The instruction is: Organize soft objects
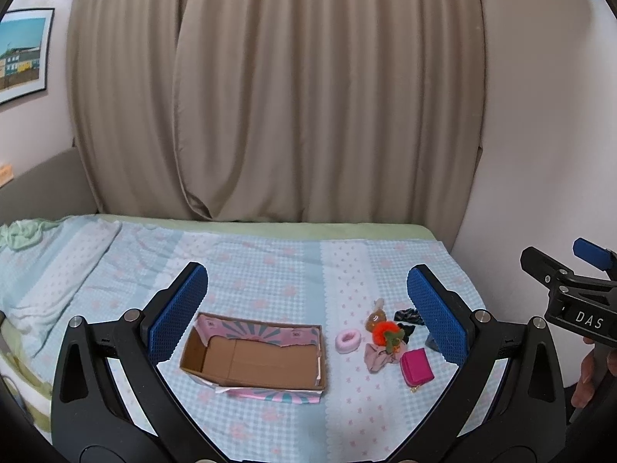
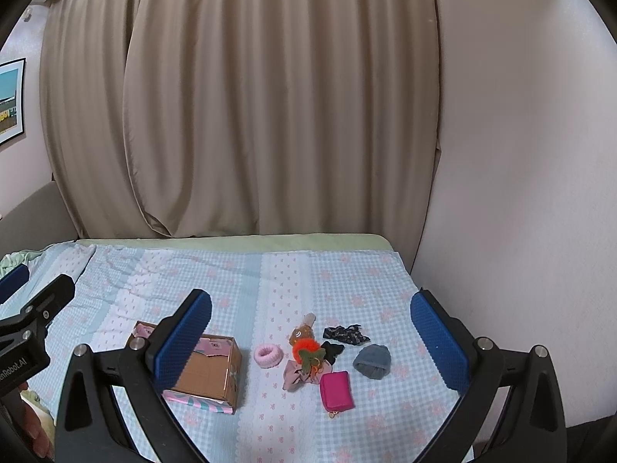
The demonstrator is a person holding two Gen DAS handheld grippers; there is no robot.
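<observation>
Both grippers, left [image 1: 306,308] and right [image 2: 310,332], gape wide, holding nothing. Cardboard box [image 1: 254,359] ahead sits empty; scrunchie [image 2: 268,355], pouch [image 2: 337,390], beanie [image 2: 372,360] remain unsorted on bed [image 2: 270,270].

Left gripper [image 1: 306,310]: black forked frame — blue dimpled pads [image 1: 178,310] inside each jaw
Right gripper [image 2: 310,337]: same black frame, blue pads [image 2: 439,341]
Screws: silver round heads behind the pads
Markings: white "DAS" and "Robot.AI" lettering on the bodies
Skin: bare fingers [image 1: 586,378] behind the jaws
</observation>
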